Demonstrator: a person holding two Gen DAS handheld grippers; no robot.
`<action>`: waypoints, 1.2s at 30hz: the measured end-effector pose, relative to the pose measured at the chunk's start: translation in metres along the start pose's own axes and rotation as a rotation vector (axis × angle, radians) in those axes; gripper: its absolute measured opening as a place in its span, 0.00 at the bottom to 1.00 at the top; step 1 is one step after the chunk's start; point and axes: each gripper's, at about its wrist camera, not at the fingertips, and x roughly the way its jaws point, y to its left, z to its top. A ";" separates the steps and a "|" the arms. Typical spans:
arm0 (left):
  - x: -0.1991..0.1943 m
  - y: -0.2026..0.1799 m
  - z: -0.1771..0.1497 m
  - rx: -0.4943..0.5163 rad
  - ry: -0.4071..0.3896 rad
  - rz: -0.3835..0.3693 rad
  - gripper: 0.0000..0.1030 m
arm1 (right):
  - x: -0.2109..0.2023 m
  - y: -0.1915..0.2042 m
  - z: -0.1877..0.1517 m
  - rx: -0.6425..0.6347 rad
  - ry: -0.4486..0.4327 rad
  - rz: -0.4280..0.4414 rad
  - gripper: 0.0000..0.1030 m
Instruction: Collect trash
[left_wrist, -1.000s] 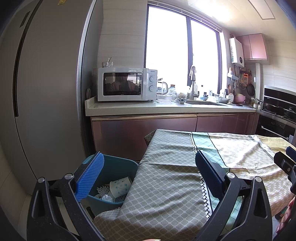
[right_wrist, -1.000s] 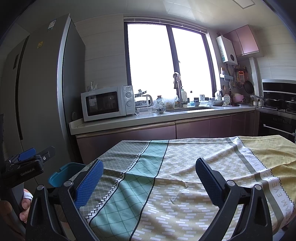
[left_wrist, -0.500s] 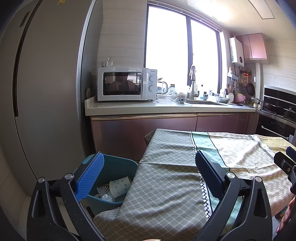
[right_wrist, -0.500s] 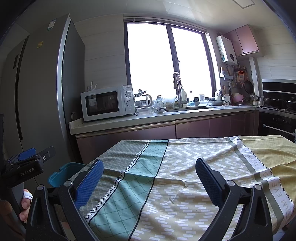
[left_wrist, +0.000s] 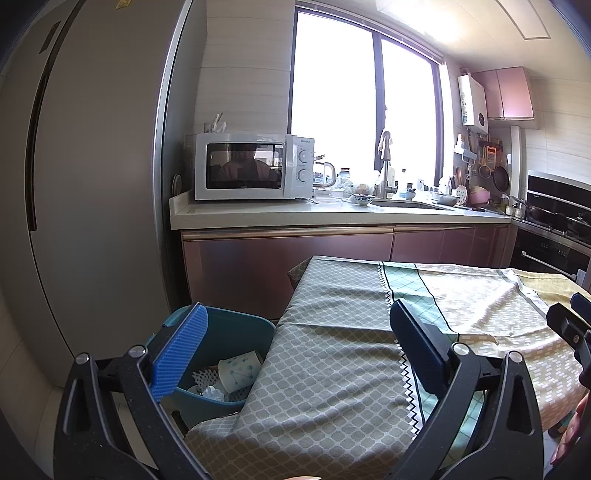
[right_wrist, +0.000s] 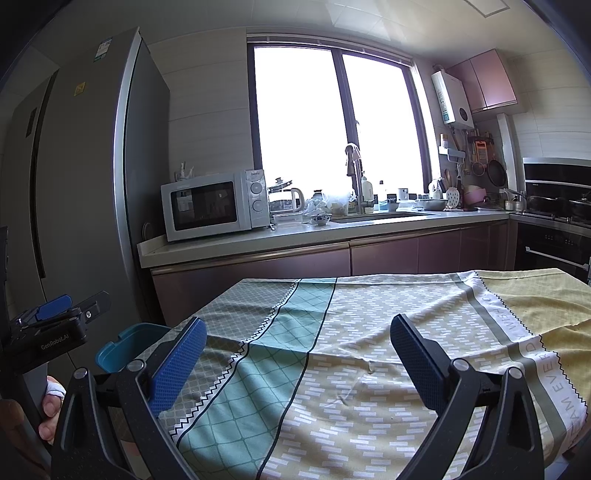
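- Your worktop (right_wrist: 369, 332) carries only a patterned cloth (left_wrist: 332, 369), which drapes over its left edge.
- The teal trash bin (left_wrist: 236, 332) stands on the floor just beside that left edge, near the fridge (left_wrist: 92, 184).
- In the bin lie a paper cup (left_wrist: 238, 371) and crumpled white scraps (left_wrist: 212, 391).
- Your left gripper (left_wrist: 295, 350) hangs over the left edge, fingers spread, holding nothing.
- Your right gripper (right_wrist: 295, 362) hovers above the cloth, fingers spread, holding nothing.

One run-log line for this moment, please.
left gripper: open, empty | right gripper: open, empty | bin: beside table, holds paper cup | tablecloth: no trash visible
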 end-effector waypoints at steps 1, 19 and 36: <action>0.000 0.000 0.000 0.000 0.001 -0.001 0.95 | 0.000 0.000 0.000 0.001 0.000 0.000 0.94; 0.002 -0.002 0.000 0.002 0.004 -0.002 0.95 | 0.001 0.000 -0.002 0.002 0.001 -0.002 0.94; 0.002 -0.004 -0.003 -0.001 0.008 -0.008 0.95 | 0.001 0.001 -0.003 0.005 0.003 -0.009 0.94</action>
